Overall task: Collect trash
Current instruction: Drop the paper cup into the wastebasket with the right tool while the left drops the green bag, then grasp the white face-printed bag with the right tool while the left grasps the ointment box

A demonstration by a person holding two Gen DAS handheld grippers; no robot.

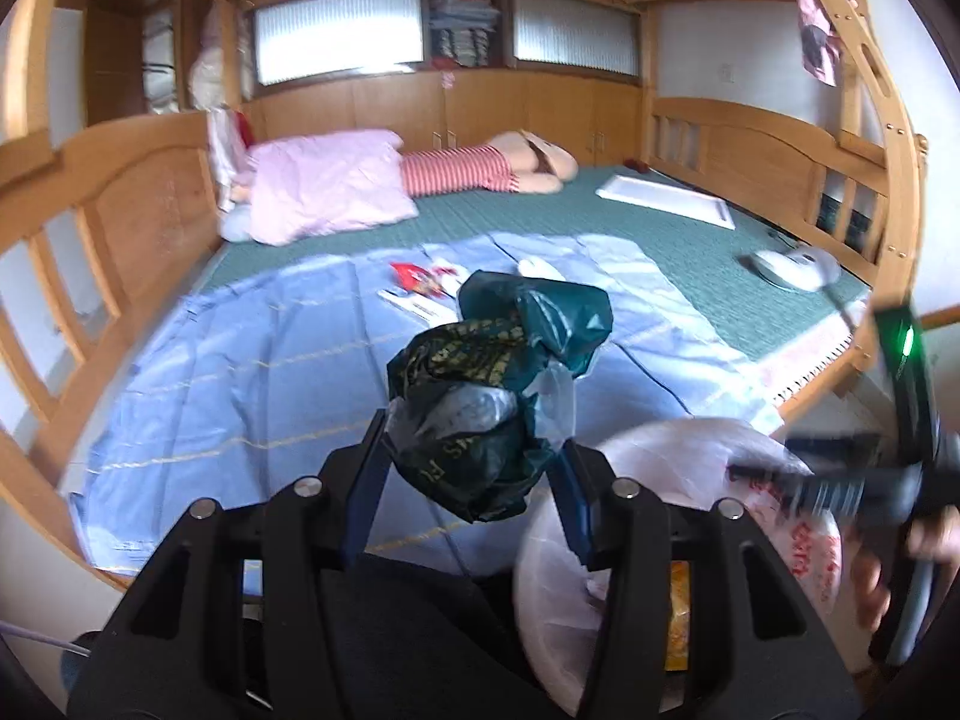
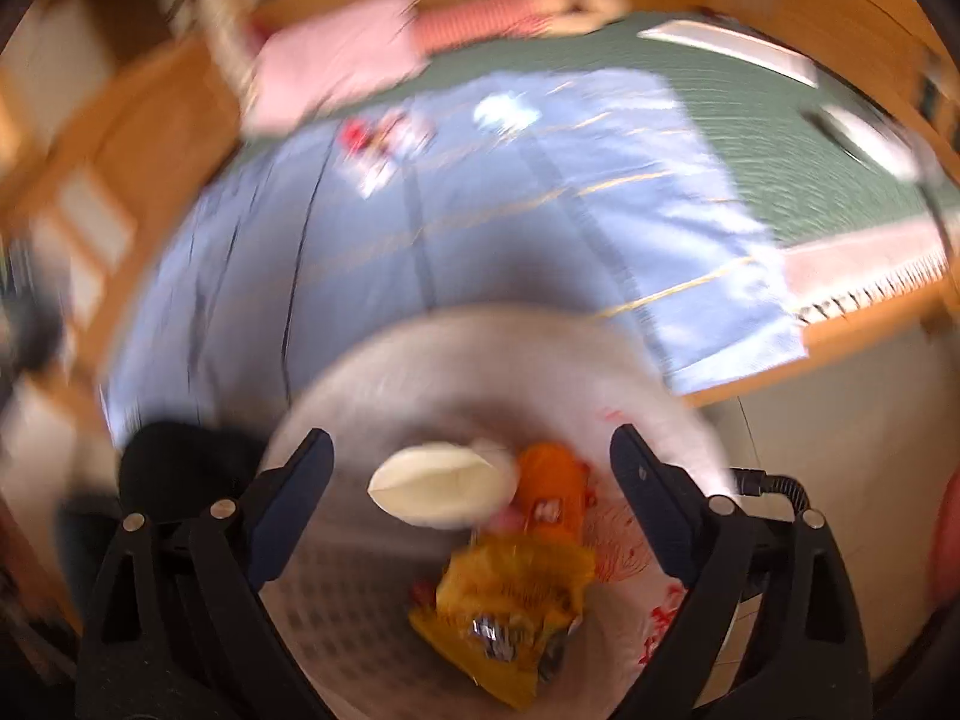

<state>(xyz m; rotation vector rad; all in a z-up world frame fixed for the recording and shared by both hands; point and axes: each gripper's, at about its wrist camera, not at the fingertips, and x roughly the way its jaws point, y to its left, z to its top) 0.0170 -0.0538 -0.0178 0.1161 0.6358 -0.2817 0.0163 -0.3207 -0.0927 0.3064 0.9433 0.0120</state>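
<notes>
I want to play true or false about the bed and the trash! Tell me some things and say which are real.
1. The left claw is squeezing a crumpled dark green plastic bag. True.
2. The right claw is holding the yellow snack wrapper. False: its jaws stand wide apart with nothing pinched; the wrapper lies below, in the white trash bag.
3. A red and white wrapper lies on the blue sheet. True.
4. The pillow on the bed is bright green. False: it is pink.
5. The white trash bag is empty. False: it holds a white crumpled piece and orange packaging too.
</notes>
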